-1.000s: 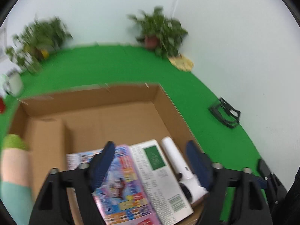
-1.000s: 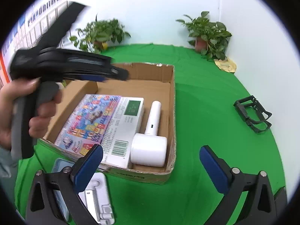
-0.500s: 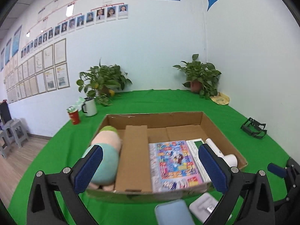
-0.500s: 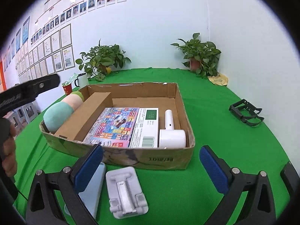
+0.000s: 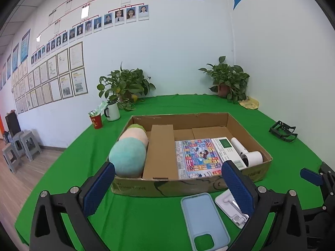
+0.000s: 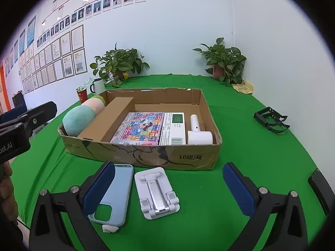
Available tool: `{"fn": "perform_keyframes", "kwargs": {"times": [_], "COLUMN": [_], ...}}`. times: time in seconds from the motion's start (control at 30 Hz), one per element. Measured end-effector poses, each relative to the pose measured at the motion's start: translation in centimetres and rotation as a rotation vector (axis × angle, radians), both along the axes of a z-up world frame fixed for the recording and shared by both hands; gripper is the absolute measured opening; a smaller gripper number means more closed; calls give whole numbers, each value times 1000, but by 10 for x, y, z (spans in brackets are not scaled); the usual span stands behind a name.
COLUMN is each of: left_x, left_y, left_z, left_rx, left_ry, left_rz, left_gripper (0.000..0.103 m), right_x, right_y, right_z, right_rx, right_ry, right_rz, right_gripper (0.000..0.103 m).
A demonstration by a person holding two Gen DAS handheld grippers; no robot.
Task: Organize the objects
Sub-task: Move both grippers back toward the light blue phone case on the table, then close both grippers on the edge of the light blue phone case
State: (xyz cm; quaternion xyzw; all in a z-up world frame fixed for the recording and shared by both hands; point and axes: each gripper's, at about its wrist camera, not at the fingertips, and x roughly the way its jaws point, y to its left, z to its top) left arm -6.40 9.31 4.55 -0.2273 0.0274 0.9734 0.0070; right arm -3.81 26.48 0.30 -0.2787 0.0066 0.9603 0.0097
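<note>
A shallow cardboard box (image 5: 188,185) (image 6: 188,156) holds a plush caterpillar toy (image 5: 128,155) (image 6: 80,118), a brown carton (image 5: 162,152) (image 6: 104,122), a colourful flat box (image 5: 199,156) (image 6: 144,128) and a white handheld device (image 5: 250,156) (image 6: 197,132). In front of the box lie a light-blue phone case (image 5: 204,219) (image 6: 115,194) and a white folding phone stand (image 5: 230,207) (image 6: 156,192). My left gripper (image 5: 167,186) is open and empty above the case. My right gripper (image 6: 168,187) is open and empty above the stand.
The table has a green cloth (image 6: 251,156). A black folded frame (image 5: 282,130) (image 6: 271,121) lies at the right. A white mug (image 5: 113,110), a red cup (image 5: 96,121) and two potted plants (image 5: 125,85) (image 5: 229,79) stand at the back.
Both grippers have pulled back out of the box toward the near table edge. The left gripper's fingers have opened wide. The case and stand now lie below them.
</note>
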Motion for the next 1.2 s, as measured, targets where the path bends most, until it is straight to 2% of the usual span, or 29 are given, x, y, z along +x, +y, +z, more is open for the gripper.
{"fn": "perform_keyframes", "kwargs": {"times": [0.27, 0.57, 0.7, 0.77, 0.83, 1.0, 1.1, 1.2], "left_x": [0, -7, -10, -14, -20, -27, -35, -42], "left_y": [12, 11, 9, 6, -2, -12, -13, -14], "left_z": [-22, -30, -38, -47, -59, -94, -118, -136], "left_rx": [28, 40, 36, 30, 68, 115, 148, 206], "left_ry": [-39, -55, -68, -102, -165, -287, -373, -446], "left_rz": [-51, -44, -52, -57, -83, -139, -161, -209], "left_gripper": [103, 103, 103, 103, 103, 101, 92, 79], "right_x": [7, 8, 6, 6, 7, 11, 13, 10], "right_y": [-5, -4, -5, -4, -1, -3, -16, -25], "right_z": [-9, -13, -17, -21, -29, -63, -74, -77], "right_rx": [17, 22, 7, -28, -77, -180, -189, -201], "right_ry": [-22, -27, -31, -43, -67, -194, -232, -255], "right_rz": [-11, -17, 14, 59, 110, 230, 283, 309], "right_gripper": [102, 102, 102, 102, 102, 102, 101, 94]}}
